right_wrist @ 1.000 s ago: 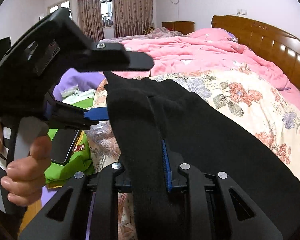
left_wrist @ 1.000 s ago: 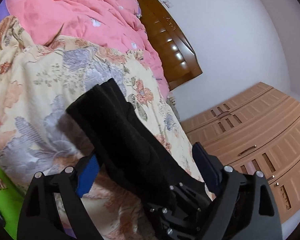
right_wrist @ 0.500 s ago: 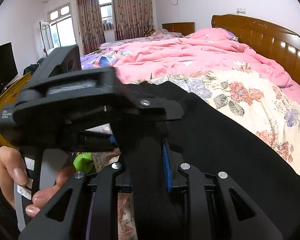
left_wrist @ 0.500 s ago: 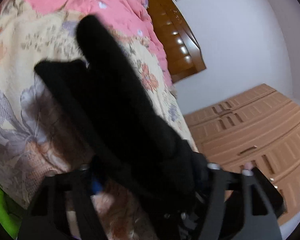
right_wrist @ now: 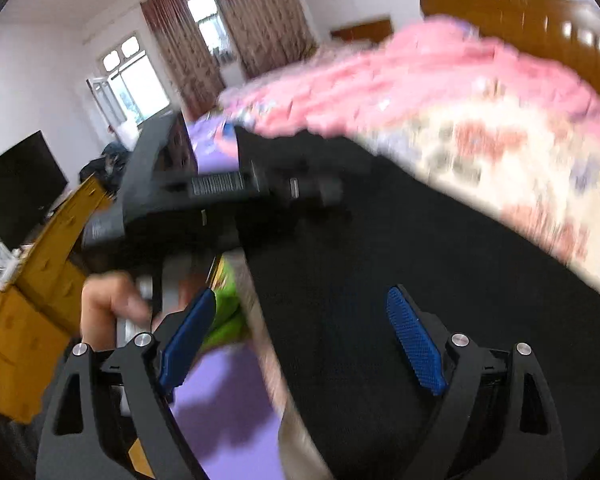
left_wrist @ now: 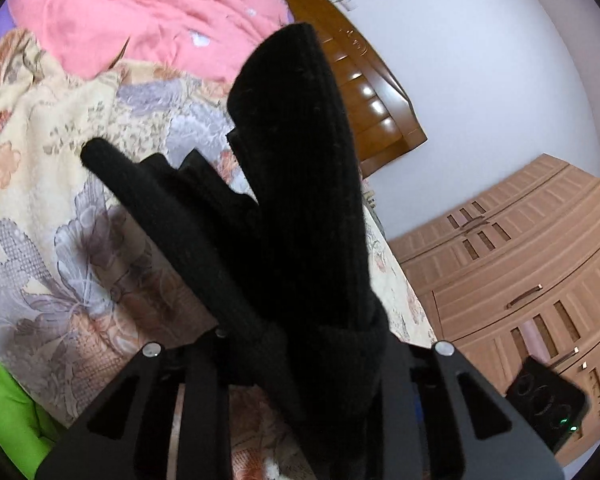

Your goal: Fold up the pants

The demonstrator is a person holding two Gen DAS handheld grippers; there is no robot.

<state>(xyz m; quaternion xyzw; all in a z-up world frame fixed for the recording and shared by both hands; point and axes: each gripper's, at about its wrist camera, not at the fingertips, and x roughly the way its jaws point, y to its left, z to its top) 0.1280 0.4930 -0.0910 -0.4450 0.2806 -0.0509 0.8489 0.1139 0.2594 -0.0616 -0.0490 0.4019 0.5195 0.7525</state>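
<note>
Pants [left_wrist: 300, 200] bunched in left gripper [left_wrist: 300, 344]; right gripper [right_wrist: 300, 340] open above.

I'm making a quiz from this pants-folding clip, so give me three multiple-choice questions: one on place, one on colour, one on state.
1. Where do the pants lie?
A. on the flowered bedspread
B. on the floor
C. inside the wardrobe

2. What colour are the pads on the right tongs?
A. red
B. blue
C. white

3. How do the left tongs stand?
A. wide open and bare
B. shut on a bunch of the pants
C. shut on the pink quilt

Answers:
1 A, black cloth spreads over the flowered bedspread.
2 B, both pads show blue.
3 B, black cloth is bunched between the fingers.
</note>
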